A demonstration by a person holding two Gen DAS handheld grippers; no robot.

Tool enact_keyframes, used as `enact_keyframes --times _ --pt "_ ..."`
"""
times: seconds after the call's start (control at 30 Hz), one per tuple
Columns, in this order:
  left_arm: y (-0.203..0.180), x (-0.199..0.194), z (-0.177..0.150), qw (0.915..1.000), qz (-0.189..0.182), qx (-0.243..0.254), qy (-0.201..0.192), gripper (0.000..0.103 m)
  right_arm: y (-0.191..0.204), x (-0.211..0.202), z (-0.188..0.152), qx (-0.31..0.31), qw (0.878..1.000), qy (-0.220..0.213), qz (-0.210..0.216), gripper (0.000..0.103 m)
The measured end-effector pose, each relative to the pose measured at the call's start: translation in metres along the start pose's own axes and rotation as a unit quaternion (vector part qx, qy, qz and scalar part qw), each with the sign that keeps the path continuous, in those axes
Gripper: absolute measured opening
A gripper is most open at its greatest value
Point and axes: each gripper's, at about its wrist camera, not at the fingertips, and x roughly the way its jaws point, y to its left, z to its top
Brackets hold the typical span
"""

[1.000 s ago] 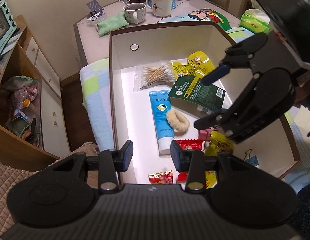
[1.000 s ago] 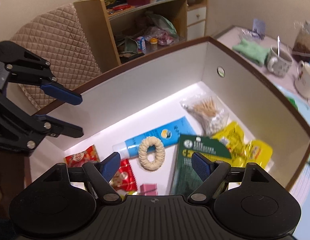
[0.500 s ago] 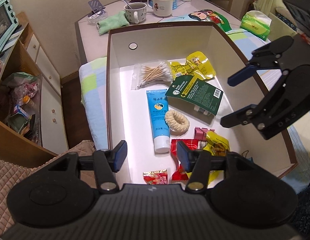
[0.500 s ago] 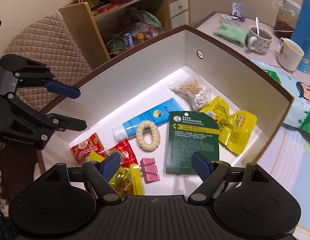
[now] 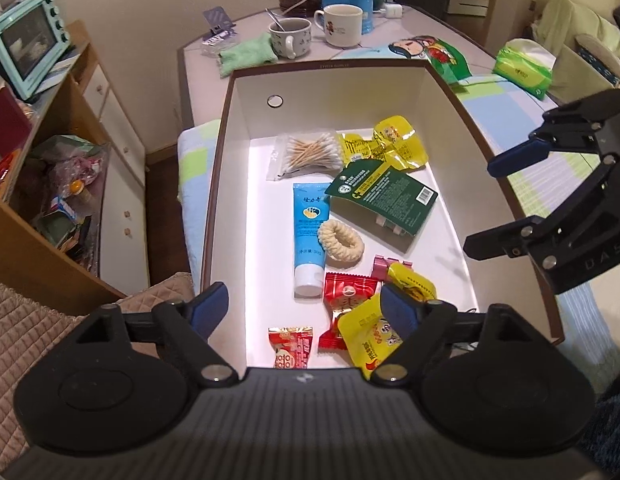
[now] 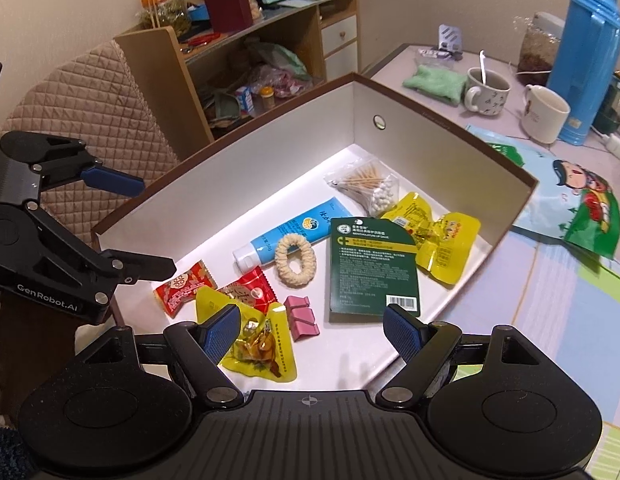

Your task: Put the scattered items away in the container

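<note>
A white box with a brown rim [image 5: 333, 69] [image 6: 441, 116] holds several items: a blue tube [image 5: 310, 228] [image 6: 294, 232], a cream hair tie [image 5: 341, 240] [image 6: 296, 260], a green card pack [image 5: 383, 196] [image 6: 371, 268], a bag of cotton swabs [image 5: 308, 152] [image 6: 369, 188], yellow and red snack packets [image 5: 369, 336] [image 6: 254, 344] and pink clips [image 6: 302, 318]. My left gripper [image 5: 304, 310] [image 6: 150, 228] hovers open above the box's near end. My right gripper [image 6: 311, 330] [image 5: 489, 200] hangs open over the box's right side. Neither holds anything.
Beyond the box the table carries two mugs [image 5: 290, 36], a green cloth [image 5: 246, 56], a blue flask [image 6: 585, 64] and a cartoon-printed bag [image 6: 577, 200]. A green tissue pack [image 5: 521, 66] lies on the right. A cluttered shelf with a mint oven [image 5: 28, 46] stands left, beside a quilted chair [image 6: 82, 96].
Both grippers have pulled up and back from the box. The right one moved out to the right side, and the left fingers have spread wider. The items in the box lie as before.
</note>
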Motion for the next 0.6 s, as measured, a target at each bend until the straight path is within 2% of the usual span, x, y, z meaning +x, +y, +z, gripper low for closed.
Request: enact_keyframes --times 0.13,0.4,0.6 --pt "-0.009 -0.012 -0.002 0.9997 0.022 -0.005 -0.004 0.086 0.002 -0.013 -0.007 0.001 1.000 -0.011 -0.001 0.081" --pt "-0.030 -0.031 -0.008 0.9975 0.065 -0.029 -0.010 0.087 0.005 -0.036 -0.022 -0.004 0.999 -0.034 0.002 0.081" --pt "-0.053 -0.043 -0.014 0.9951 0.083 -0.050 -0.016 0.090 0.008 -0.052 -0.032 -0.020 0.998 -0.050 0.010 0.081"
